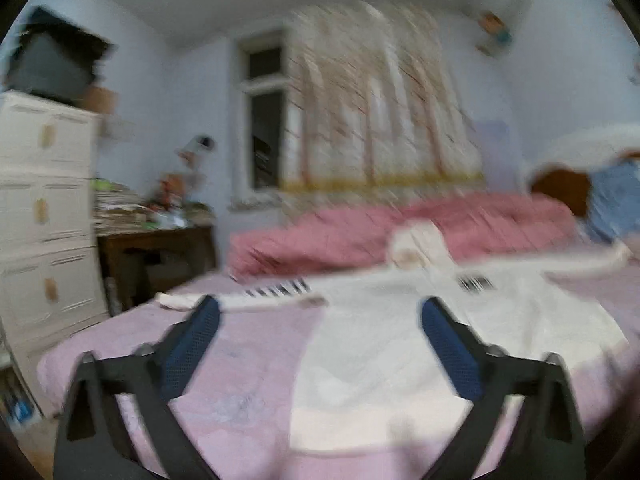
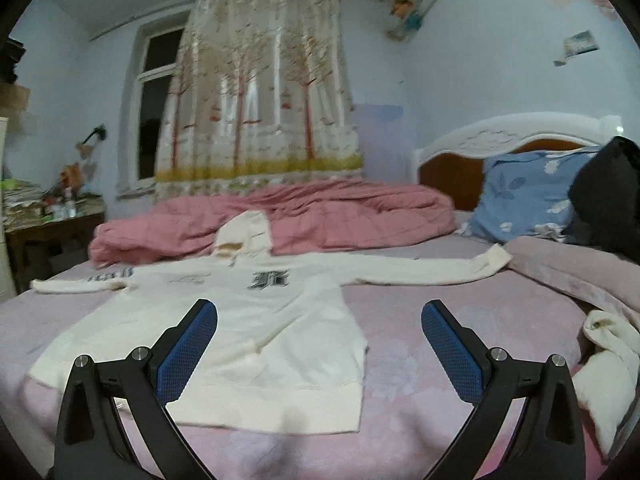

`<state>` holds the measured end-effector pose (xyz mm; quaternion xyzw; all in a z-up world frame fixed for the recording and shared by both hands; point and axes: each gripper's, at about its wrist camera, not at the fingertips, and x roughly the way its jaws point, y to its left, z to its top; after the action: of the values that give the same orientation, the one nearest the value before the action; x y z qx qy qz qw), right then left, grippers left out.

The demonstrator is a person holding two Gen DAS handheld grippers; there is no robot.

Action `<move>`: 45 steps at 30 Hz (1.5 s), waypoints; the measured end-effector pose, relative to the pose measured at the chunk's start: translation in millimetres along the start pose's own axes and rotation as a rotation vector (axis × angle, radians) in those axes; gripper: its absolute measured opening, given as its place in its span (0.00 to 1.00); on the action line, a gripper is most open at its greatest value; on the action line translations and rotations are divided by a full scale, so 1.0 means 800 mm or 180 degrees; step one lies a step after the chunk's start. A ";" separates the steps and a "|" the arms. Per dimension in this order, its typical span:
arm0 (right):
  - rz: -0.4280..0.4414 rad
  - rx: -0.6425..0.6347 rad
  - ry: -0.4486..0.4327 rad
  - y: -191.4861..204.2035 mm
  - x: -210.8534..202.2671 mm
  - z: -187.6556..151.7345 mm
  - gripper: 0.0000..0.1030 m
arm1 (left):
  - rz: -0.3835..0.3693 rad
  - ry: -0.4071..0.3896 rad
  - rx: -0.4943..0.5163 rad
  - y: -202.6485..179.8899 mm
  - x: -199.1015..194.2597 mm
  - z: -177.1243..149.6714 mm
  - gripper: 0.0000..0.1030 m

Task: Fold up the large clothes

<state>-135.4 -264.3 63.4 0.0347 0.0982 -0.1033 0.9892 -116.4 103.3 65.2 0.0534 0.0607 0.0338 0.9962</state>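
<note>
We see a cream hoodie [image 2: 248, 320] spread flat mid-bed [image 2: 460, 340], both grippers' fingers [image 1: 196, 344] [image 2: 188, 356] wide apart, empty.

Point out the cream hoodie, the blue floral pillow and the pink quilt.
Cream hooded sweatshirt [image 2: 256, 332], right wrist view, chest panel.
Blue floral pillow [image 2: 524, 196], right wrist view, pillow's middle.
Rumpled pink quilt [image 2: 352, 216], right wrist view, top folds.

Dim bluish light, left-view motion blur
</note>
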 end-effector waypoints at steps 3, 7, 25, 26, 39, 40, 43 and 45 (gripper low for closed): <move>0.0136 0.0001 0.0395 0.001 0.008 -0.006 0.97 | -0.0228 0.0242 -0.0106 0.009 -0.011 -0.001 0.74; 0.0350 -0.0118 0.0757 0.010 0.014 -0.036 0.92 | -0.0100 0.0442 0.0068 -0.001 -0.001 -0.030 0.72; 0.0518 -0.1099 0.1566 0.065 0.134 -0.121 0.75 | -0.0765 0.1556 0.0642 -0.057 0.099 -0.140 0.48; 0.0506 -0.1219 0.1546 0.070 0.136 -0.123 0.75 | -0.0709 0.1515 0.0681 -0.059 0.102 -0.138 0.54; 0.0003 -0.1552 0.1356 0.043 0.159 -0.107 0.83 | -0.0214 0.1254 0.0947 -0.045 0.162 -0.113 0.10; -0.0052 -0.1555 0.1381 0.030 0.157 -0.106 0.82 | -0.0202 0.1241 0.0924 -0.039 0.163 -0.109 0.10; 0.0144 -0.1342 0.1494 -0.001 0.162 -0.102 0.71 | -0.0231 0.1345 0.0932 -0.034 0.175 -0.109 0.11; 0.0356 -0.1083 0.1528 -0.014 0.170 -0.098 0.71 | -0.0180 0.1326 0.0960 -0.038 0.183 -0.110 0.11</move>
<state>-22.0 -295.3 -41.5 -0.1029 0.3431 -0.0195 0.9334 19.9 93.2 -41.9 0.1915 0.2703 0.0069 0.9435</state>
